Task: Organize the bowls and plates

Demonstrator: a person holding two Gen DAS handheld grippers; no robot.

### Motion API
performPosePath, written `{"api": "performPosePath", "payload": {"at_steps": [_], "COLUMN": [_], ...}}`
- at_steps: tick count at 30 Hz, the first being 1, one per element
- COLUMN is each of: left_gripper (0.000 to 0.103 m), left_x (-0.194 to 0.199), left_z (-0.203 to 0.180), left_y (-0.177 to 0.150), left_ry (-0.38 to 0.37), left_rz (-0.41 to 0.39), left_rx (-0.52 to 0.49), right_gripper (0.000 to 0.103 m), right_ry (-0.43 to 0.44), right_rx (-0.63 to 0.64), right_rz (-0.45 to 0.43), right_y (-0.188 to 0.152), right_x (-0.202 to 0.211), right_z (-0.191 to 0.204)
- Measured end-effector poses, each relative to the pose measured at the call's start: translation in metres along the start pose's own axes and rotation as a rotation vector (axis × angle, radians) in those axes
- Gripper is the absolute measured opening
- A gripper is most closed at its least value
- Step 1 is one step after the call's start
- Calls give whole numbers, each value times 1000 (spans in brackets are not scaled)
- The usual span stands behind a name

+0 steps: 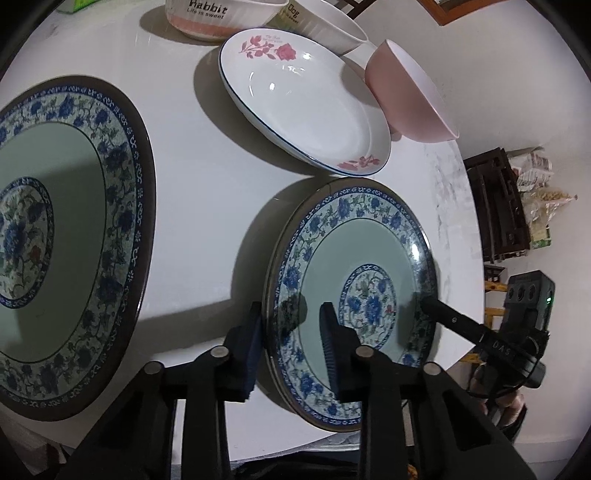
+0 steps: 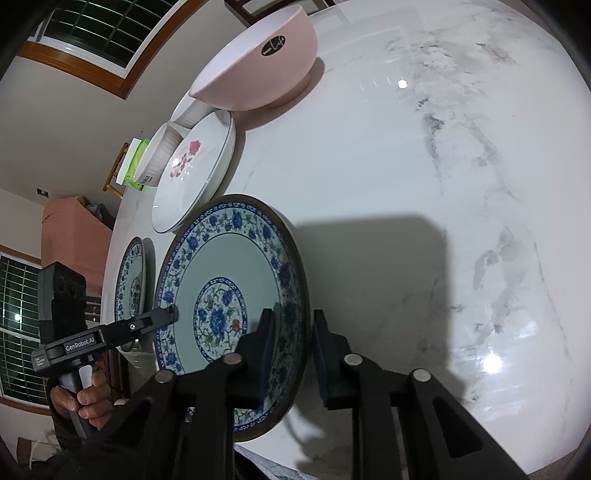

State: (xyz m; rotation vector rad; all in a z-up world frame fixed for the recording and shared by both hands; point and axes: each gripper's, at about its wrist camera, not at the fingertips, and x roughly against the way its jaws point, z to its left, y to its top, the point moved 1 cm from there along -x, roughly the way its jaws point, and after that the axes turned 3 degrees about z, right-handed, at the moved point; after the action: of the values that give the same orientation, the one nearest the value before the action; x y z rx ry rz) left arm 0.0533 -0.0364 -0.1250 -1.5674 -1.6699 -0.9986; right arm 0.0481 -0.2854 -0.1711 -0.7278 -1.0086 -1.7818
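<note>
Left gripper (image 1: pixel 291 354) and right gripper (image 2: pixel 293 354) both clamped on opposite rims of round blue-floral celadon-centred plate (image 2: pixel 229 280) at desk (image 2: pixel 406 166) near edge; plate's lower rim hidden behind fingers.

Ahead of our left gripper (image 1: pixel 291 343) the way is narrow: the near blue-patterned plate (image 1: pixel 354 266) sits between its fingers, and just beyond that plate's far rim lies the rose plate (image 1: pixel 306 107), with the pink bowl (image 1: pixel 410 92) beside it and two white bowls (image 1: pixel 221 18) behind. To its left, a strip of bare table (image 1: pixel 199 206) separates it from the second blue-patterned plate (image 1: pixel 70 240). To the right of our right gripper (image 2: pixel 293 347) the marble top lies wide open.
</note>
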Motion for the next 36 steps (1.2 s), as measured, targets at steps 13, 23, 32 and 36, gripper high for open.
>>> {"api": "performPosePath", "payload": {"at_steps": [13,23,32,36], "left_gripper": [14,14,14,14], "left_x": [9,22,49,64], "left_z": [-8,-10,-1,12], "left_y": [-6,-5,-4,-2], "left_ry": [63,67,77,94], "left_rz": [-36,-61,-116,-140], "left_rx": [-76,-96,-87,-66], "right_gripper": [14,14,14,14], "right_ry": [-21,-40,-35,-29], "right_rx": [-18,9,58,87], "right_rz": [-20,-48,-63,-56], "right_y": [-9,-12,-6,-1], "right_x": [4,19,20,12], "right_z": [1,13,41,59]}}
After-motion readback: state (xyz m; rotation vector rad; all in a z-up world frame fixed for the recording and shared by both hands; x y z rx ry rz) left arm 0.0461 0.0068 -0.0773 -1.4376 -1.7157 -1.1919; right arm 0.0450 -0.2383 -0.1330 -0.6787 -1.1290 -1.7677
